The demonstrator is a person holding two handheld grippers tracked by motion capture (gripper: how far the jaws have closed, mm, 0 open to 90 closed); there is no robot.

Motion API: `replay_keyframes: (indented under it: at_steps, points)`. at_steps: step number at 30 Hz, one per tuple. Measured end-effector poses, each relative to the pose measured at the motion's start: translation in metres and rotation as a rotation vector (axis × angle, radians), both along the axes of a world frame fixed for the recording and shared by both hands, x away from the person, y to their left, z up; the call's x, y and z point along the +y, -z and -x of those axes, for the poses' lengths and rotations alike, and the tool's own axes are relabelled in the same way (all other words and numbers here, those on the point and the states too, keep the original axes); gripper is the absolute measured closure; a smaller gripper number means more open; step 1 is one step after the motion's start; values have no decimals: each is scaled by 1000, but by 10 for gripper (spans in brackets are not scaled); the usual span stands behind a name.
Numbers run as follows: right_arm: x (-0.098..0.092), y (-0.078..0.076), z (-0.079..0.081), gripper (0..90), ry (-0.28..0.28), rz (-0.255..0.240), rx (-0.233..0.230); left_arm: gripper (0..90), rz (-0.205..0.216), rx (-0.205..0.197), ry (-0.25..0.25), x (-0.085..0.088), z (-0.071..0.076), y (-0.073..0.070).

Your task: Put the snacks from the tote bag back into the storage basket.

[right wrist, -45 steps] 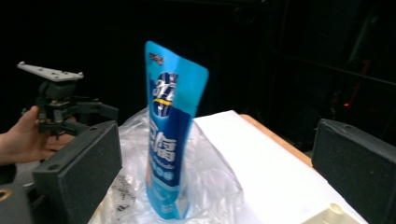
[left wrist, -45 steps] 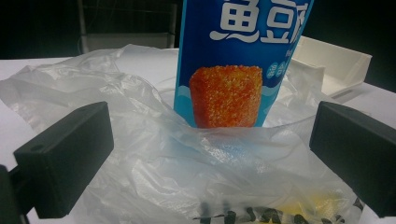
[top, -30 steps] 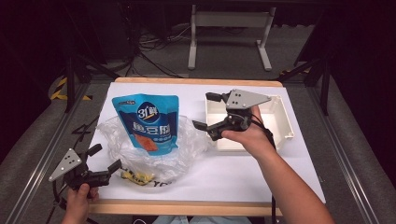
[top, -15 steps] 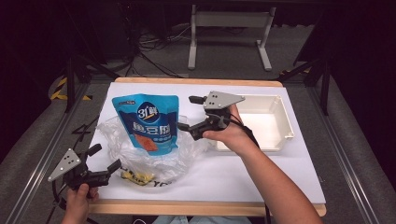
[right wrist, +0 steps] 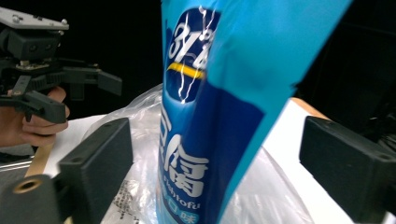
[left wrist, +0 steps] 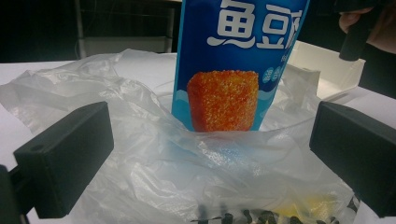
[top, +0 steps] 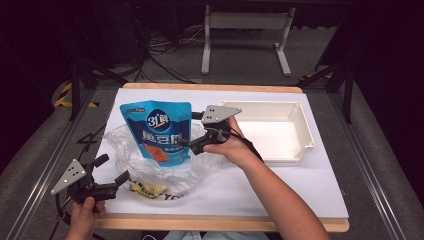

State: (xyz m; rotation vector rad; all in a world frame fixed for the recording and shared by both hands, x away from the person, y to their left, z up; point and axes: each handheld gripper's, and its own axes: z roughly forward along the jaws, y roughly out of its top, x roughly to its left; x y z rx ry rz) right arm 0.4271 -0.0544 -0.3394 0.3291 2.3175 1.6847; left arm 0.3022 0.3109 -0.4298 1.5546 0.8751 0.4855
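A white tabletop point(top: 280, 195) holds a crinkly clear plastic bag point(top: 125, 150) with a light, slippery blue snack pouch point(top: 159, 131) upright inside, best pinched at its stiff side edge, which sits unpinched between the right hand-held gripper's point(top: 186, 143) closing jaws, while the left hand-held gripper point(top: 114, 170) waits open.

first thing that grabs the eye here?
The tall bright-blue glossy snack pouch standing upright in a crumpled clear plastic bag left of centre on the white table. The right gripper sits at its edge, jaws open either side of the pouch. A shallow white plastic tray lies at right.
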Motion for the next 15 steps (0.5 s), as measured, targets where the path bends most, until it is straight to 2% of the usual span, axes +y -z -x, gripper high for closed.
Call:
replay_keyframes:
  at_steps: [3,5,9,13,15]
  points:
    - [9,11,-3,134,-12,47,17,4,2,-3,2,-1,0,0]
    - [13,18,-6,130,-24,53,37,4,-1,-11,5,-1,0,0]
    - [19,27,-9,131,-27,40,31,4,-1,-11,11,-2,1,-1]
    - [23,33,-10,117,-32,51,25,4,-4,-8,13,-1,1,-1]
    - [28,38,-10,116,-33,67,3,4,-2,-7,14,-1,1,-1]
